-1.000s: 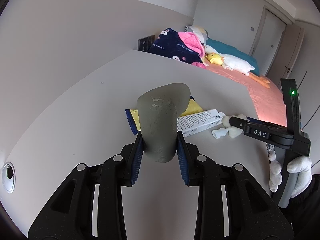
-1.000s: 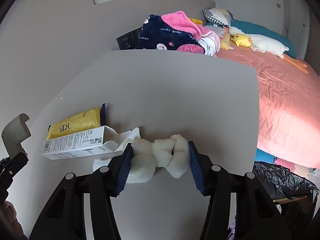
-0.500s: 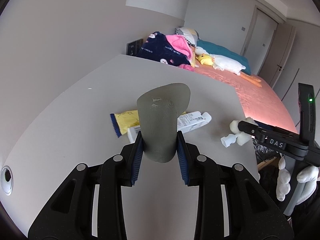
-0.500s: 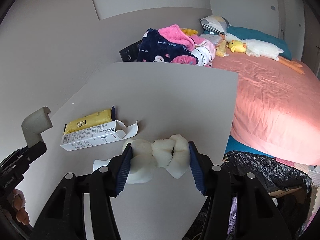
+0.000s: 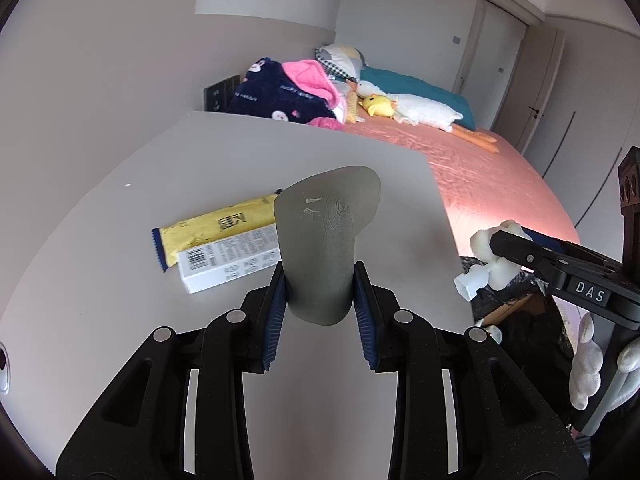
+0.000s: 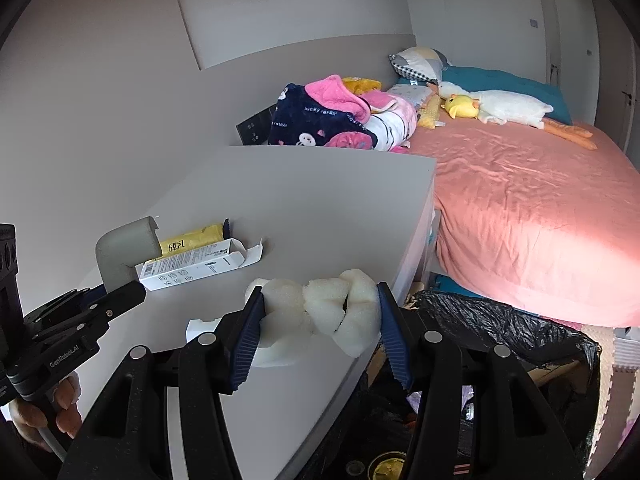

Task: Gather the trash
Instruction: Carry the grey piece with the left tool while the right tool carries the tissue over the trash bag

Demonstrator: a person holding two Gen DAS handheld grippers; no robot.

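Observation:
My left gripper (image 5: 320,312) is shut on a grey foam corner piece (image 5: 326,240), held above the white table (image 5: 200,168); the piece also shows in the right wrist view (image 6: 124,248). My right gripper (image 6: 318,324) is shut on a lump of white foam (image 6: 320,308), held over the table's right edge, above a bin lined with a black bag (image 6: 500,332). The foam also shows in the left wrist view (image 5: 490,264). A yellow wrapper (image 5: 216,226) and a white carton (image 5: 228,260) lie on the table.
A bed with a pink sheet (image 6: 540,200) stands to the right of the table, with a pile of blankets (image 6: 340,116) and a plush duck (image 6: 500,106) on it. A wall runs along the table's left side.
Both grippers have moved right and back from the table with their loads. The right gripper has gone from over the table to its right edge, above the bin.

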